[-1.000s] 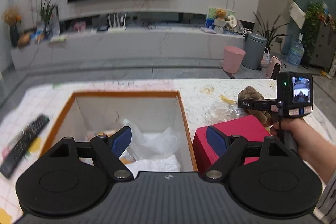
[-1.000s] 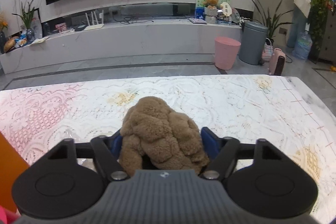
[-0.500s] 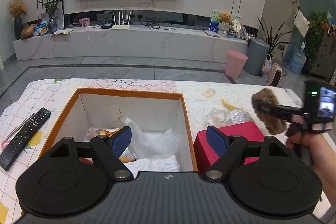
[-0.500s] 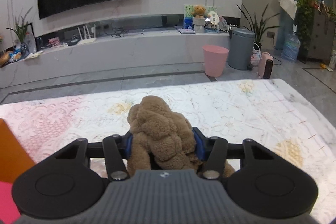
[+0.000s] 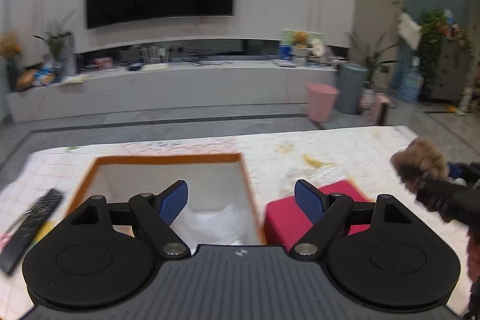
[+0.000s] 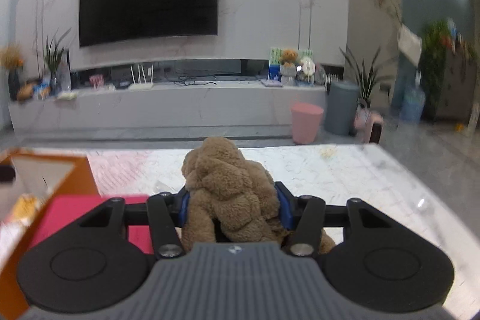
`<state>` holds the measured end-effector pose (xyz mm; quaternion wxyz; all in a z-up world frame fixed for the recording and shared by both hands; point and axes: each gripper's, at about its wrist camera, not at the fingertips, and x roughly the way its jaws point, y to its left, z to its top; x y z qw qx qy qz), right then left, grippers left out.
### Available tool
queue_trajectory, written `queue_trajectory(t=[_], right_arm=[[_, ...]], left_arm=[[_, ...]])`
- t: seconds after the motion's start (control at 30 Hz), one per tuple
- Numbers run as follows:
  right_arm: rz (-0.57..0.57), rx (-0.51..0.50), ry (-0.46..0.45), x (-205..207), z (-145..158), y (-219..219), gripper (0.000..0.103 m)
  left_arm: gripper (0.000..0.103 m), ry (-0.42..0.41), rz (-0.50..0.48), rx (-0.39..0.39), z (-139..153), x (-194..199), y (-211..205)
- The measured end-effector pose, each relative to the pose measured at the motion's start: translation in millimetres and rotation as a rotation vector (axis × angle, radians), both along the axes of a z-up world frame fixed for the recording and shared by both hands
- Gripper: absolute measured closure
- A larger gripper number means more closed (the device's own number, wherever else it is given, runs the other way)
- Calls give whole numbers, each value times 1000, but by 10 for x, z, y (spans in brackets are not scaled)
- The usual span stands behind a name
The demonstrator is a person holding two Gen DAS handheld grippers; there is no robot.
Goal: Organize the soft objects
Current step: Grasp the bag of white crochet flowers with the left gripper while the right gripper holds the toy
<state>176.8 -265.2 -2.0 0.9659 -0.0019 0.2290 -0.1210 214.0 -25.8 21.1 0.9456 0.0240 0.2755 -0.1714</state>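
A brown plush toy [image 6: 231, 188] is squeezed between the blue pads of my right gripper [image 6: 234, 209], which is shut on it and carries it above the table. From the left wrist view the same plush toy [image 5: 423, 161] hangs in the air at the far right, beyond a red box [image 5: 288, 215]. My left gripper [image 5: 241, 201] stands open and empty over the near edge of an orange-rimmed box [image 5: 168, 159], which holds white plastic bags [image 5: 216, 224]. In the right wrist view the orange-rimmed box [image 6: 75, 173] and the red box [image 6: 72, 215] lie at the lower left.
A black remote control [image 5: 30, 227] lies on the tablecloth left of the orange box. Crumpled clear plastic [image 5: 318, 174] sits behind the red box. The patterned tablecloth [image 6: 345, 170] spreads to the right. Past the table are a pink bin [image 6: 306, 122] and a grey bin [image 6: 342, 107].
My right gripper closed tighter on the plush toy, lifted it off the table and swung left, bringing the orange and red boxes into its view. The left gripper stayed over the box.
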Motion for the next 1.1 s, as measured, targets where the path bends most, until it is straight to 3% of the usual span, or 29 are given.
queue_trajectory(t=[0.1,0.17,0.33,0.4,0.47,0.57,0.73,0.83,1.0,1.1], right_arm=[[6,-97,30,12,-28,-14,50],[-10,-109,51,53,-29,-115,50],[-76,164,132,139,-3,-562,50],[-104,212,155,149,-44,-707,50],[-142,209,173,140,-117,-781,50],[-188,221,188,192,-210,-923,50],[-196,222,224,179,-343,-988,50],[-196,217,238,194,-380,-1004,50],[-187,323,245,195,-401,-1087,50],[-190,325,260,189,-439,-1089,50]], left_arm=[[8,57,-47,-24,78,292,-109],[8,85,-133,17,105,559,-298],[8,176,-265,162,-16,1095,-922],[8,228,-309,244,-152,1239,-1226],[8,268,-285,322,-335,1372,-1507],[8,261,-300,390,-582,1455,-1792],[8,159,-519,575,-756,1431,-2054],[8,211,-631,581,-775,1525,-2017],[8,325,-671,581,-964,1689,-1988],[8,328,-715,556,-1016,1716,-2028]])
